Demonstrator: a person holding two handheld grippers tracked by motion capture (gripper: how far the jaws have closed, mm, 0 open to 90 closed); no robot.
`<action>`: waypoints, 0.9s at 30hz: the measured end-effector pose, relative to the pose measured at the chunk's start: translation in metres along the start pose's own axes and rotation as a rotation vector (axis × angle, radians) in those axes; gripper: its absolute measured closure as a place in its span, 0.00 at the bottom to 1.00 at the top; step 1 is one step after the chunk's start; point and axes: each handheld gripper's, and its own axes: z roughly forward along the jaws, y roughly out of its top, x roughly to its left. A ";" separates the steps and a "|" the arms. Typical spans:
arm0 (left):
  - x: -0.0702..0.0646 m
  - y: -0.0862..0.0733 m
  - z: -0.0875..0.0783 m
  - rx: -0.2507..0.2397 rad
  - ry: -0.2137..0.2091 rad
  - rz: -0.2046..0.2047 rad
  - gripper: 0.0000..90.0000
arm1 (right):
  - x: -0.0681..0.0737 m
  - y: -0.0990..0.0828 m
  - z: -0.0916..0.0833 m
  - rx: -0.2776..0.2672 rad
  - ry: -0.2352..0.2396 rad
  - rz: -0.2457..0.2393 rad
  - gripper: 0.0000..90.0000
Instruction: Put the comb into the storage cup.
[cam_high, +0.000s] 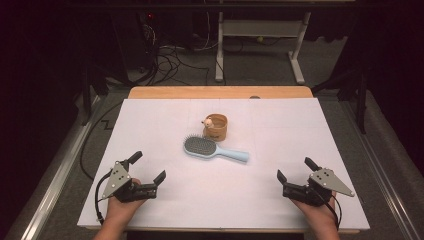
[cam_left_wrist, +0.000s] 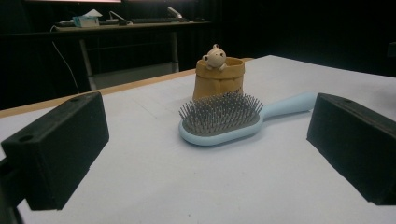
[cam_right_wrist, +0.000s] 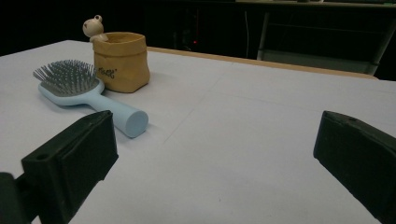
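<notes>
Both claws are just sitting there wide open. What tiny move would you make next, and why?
Probably ease the right gripper forward toward the hairbrush. Its handle end points toward that side, as the right gripper view shows, and both grippers, the left gripper too, rest open and apart from it. The pouch stands just behind the brush.

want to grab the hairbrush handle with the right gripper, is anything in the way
Nothing visible. Bare white table lies between the right gripper, its fingers open, and the hairbrush. The handle end points toward that side; the tan pouch sits behind the brush.
</notes>
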 end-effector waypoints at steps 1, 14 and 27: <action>0.000 0.000 0.000 0.004 0.003 -0.005 0.00 | 0.000 0.000 0.000 0.001 0.000 0.000 0.00; 0.001 -0.002 0.005 0.085 -0.010 -0.017 0.00 | 0.006 0.006 0.002 0.045 0.016 -0.042 0.00; 0.002 -0.003 0.006 0.112 -0.002 -0.016 0.00 | 0.013 0.005 0.007 0.128 0.029 -0.080 0.01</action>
